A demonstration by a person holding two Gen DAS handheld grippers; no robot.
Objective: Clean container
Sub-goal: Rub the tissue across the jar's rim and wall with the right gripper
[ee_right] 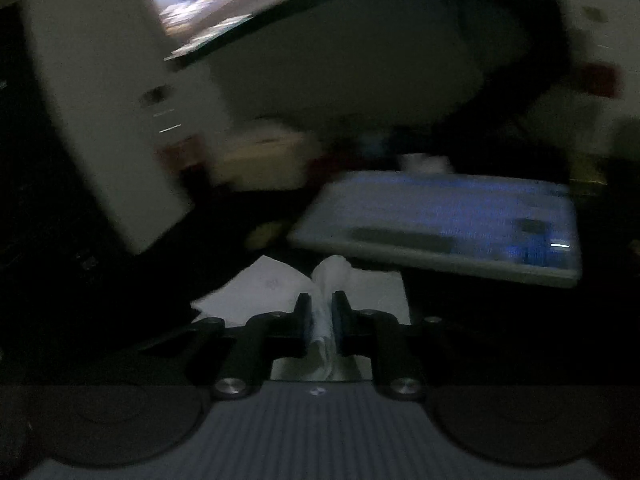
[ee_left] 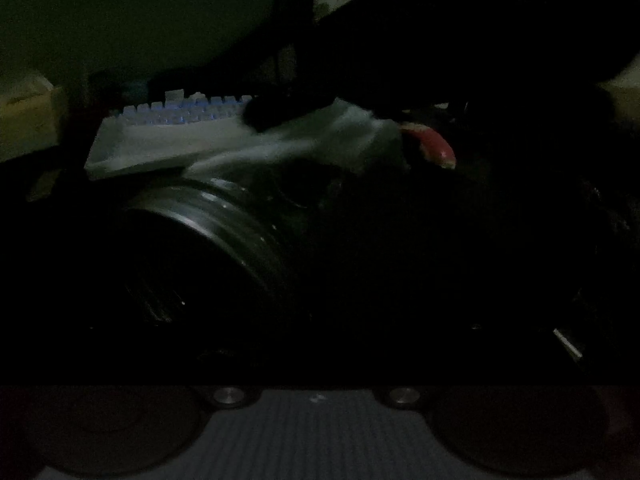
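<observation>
The scene is very dark. In the right wrist view the right gripper (ee_right: 322,316) has its two jaws clenched on a bunched white tissue (ee_right: 326,280), which spreads flat past the fingertips onto the dark surface. Beyond it, just ahead and to the right, lies a white keyboard (ee_right: 440,224) lit blue, blurred by motion. In the left wrist view a dark, round, ribbed container (ee_left: 216,236) fills the lower middle, lying tilted with its rim toward the camera; the left gripper's fingers are lost in shadow, so whether its jaws are holding the container cannot be told. The white tissue (ee_left: 320,140) sits just above the container, near something red (ee_left: 434,146), with the keyboard (ee_left: 168,136) behind
</observation>
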